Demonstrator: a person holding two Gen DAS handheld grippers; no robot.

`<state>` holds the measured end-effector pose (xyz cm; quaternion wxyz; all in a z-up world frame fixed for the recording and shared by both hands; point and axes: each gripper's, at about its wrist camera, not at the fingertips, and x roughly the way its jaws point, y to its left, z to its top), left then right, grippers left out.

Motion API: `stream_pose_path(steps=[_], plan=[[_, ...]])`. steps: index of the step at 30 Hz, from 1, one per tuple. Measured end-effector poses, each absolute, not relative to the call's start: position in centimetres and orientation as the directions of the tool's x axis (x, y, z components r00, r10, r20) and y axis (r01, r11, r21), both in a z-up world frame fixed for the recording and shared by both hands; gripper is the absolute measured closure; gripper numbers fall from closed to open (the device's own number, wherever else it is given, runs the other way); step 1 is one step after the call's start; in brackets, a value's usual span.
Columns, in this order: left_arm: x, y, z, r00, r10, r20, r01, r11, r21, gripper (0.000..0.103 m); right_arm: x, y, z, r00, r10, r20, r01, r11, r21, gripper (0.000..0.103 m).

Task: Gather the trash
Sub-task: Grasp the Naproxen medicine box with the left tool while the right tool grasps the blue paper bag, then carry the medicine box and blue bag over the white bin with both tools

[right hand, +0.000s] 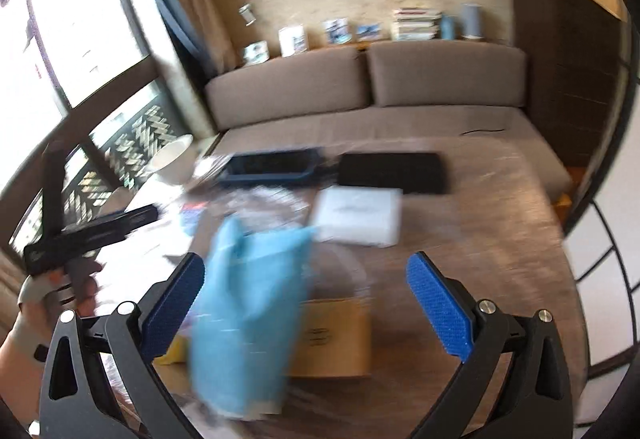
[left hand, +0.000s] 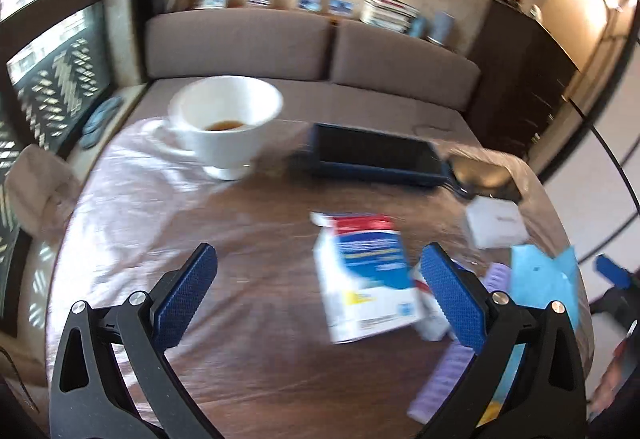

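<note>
A white, red and blue carton lies on the round wooden table, just inside the right finger of my open left gripper. A lilac strip and a crumpled light blue bag lie to its right. In the right wrist view the blue bag sits between the open fingers of my right gripper, nearer the left finger. A brown cardboard box lies behind the bag. The left gripper's body shows at the left of this view. Both views are blurred.
A white cup with some dark liquid stands at the table's far left. A dark blue tray, a black flat case and a white box lie further back. A grey sofa is behind the table.
</note>
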<state>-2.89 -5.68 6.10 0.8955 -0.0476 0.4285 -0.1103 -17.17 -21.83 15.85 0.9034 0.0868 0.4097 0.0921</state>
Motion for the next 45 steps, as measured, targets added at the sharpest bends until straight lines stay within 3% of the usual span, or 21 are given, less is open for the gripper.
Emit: stream_pose_path(steps=[10,19,22,31,34,35,36,38,39,45], plan=[[-2.3,-8.4,4.3,0.601,-0.173,-0.780,0.184,0.980,-0.076,0.001,-16.4,-17.5,11.7,0.606,0.165,-0.778,-0.087,0.986,0.141,0.004],[-2.2,-7.5,3.0,0.603,-0.151,-0.783,0.109,0.988,-0.107,0.001,-16.8,-16.3,11.1,0.660,0.078,-0.748,-0.036,0.997,0.072,0.004],[-2.5,-7.9,2.7,0.609,-0.151,-0.779,0.116,0.988,-0.101,0.001,-16.9,-16.0,11.1,0.675,0.063,-0.735,-0.034,0.998,0.053,0.009],[-3.1,-9.3,2.4,0.639,-0.134,-0.757,0.149,0.988,-0.050,0.021,-17.1,-15.7,11.1,0.709,0.077,-0.701,-0.062,0.997,0.046,0.022],[-3.2,-9.2,2.2,0.641,-0.136,-0.755,0.145,0.988,-0.055,0.029,-17.0,-15.8,11.3,0.718,0.096,-0.689,-0.078,0.995,0.058,0.034],[-3.3,-9.0,2.2,0.645,-0.144,-0.751,0.140,0.988,-0.069,0.034,-17.1,-15.8,11.4,0.724,0.107,-0.682,-0.086,0.994,0.065,0.040],[-3.3,-8.8,2.1,0.646,-0.154,-0.748,0.138,0.987,-0.084,0.047,-17.1,-15.8,11.5,0.727,0.111,-0.678,-0.091,0.994,0.064,0.043],[-3.2,-8.5,2.0,0.643,-0.168,-0.747,0.131,0.985,-0.109,0.054,-17.2,-15.8,11.8,0.737,0.127,-0.664,-0.115,0.991,0.062,0.050],[-3.2,-8.5,1.9,0.644,-0.174,-0.745,0.133,0.985,-0.115,0.055,-17.2,-15.8,12.1,0.739,0.148,-0.657,-0.129,0.989,0.078,0.056],[-3.7,-8.0,2.9,0.679,-0.181,-0.711,0.129,0.983,-0.127,0.056,-17.0,-16.7,12.7,0.741,0.260,-0.619,-0.178,0.965,0.192,0.065]])
